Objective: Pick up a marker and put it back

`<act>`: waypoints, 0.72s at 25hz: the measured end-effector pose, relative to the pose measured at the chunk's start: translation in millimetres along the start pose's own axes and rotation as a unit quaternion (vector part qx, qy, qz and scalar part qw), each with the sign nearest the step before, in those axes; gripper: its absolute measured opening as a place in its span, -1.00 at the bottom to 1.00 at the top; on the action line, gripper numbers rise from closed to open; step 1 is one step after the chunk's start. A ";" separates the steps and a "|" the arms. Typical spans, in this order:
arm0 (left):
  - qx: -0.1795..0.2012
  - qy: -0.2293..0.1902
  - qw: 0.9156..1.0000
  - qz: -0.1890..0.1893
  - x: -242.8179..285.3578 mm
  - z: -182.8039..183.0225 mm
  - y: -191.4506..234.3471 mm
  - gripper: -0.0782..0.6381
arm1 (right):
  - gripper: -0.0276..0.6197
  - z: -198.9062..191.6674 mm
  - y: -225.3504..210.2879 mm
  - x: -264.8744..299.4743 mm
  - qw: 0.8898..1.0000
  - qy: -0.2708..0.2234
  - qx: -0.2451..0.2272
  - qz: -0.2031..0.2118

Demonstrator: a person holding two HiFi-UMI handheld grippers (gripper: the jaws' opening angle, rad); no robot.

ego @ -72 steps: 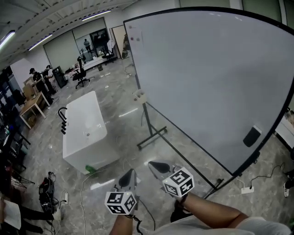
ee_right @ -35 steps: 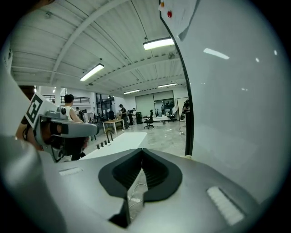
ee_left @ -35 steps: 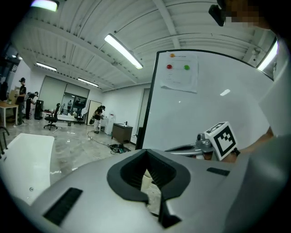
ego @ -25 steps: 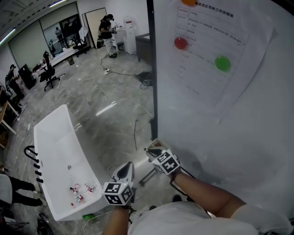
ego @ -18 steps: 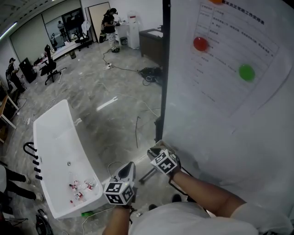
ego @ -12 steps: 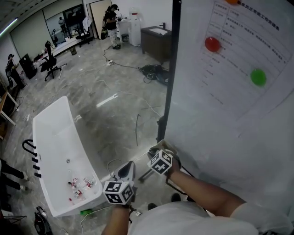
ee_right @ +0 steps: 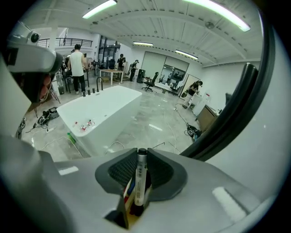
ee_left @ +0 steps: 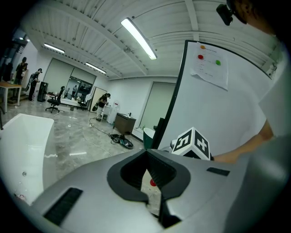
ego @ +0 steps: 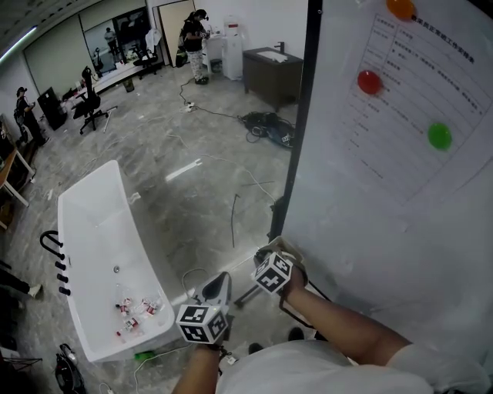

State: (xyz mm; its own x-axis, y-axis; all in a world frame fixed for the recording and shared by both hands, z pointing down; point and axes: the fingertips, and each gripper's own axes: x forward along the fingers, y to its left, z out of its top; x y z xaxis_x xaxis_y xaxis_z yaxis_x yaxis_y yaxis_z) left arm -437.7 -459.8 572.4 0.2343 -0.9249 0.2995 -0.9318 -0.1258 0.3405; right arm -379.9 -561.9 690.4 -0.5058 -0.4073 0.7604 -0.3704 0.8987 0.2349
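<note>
A white-barrelled marker [ee_right: 140, 176] with a dark cap stands upright between the jaws of my right gripper [ee_right: 141, 169], which is shut on it. Below it, blue and red markers show in a beige holder [ee_right: 126, 205]. In the head view the right gripper [ego: 267, 259] is at that holder [ego: 287, 248], fixed at the lower left corner of the whiteboard [ego: 385, 246]. My left gripper [ego: 219, 285] hangs lower left of it, away from the board. Its jaws [ee_left: 151, 176] are shut with nothing in them.
A printed sheet [ego: 420, 100] hangs on the board under red [ego: 369, 81], green [ego: 440, 136] and orange [ego: 400, 8] magnets. A white bathtub [ego: 81, 223] with small items inside stands on the floor at left. Cables lie on the floor; people stand far back.
Since 2.9 s ago I have come up to the board's left corner. Over the last second the right gripper has stayed at the holder and the view has drifted slightly; the left gripper is unmoved.
</note>
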 end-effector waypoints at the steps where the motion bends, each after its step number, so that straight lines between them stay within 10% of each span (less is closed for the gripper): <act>1: 0.001 -0.001 1.000 -0.001 -0.7 1.1 -0.9 -0.78 | -0.71 3.9 -1.0 -4.6 1.000 -0.014 0.008 0.003; 8: 0.013 -0.015 1.000 -0.012 -5.4 16.1 -16.7 -0.78 | -0.71 27.4 -13.1 -58.6 0.988 -0.134 0.071 0.018; 18: 0.036 -0.059 0.995 -0.068 -16.0 48.7 -59.6 -0.78 | -0.71 68.1 -25.8 -189.7 0.942 -0.309 0.130 0.017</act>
State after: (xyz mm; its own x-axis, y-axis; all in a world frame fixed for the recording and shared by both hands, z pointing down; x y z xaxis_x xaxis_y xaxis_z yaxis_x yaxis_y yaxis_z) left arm -399.5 -455.0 503.9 0.3288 -0.9328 0.1477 -0.9122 -0.2733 0.3052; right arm -327.4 -519.0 498.8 -0.8479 -0.4684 0.2484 -0.4837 0.8752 -0.0008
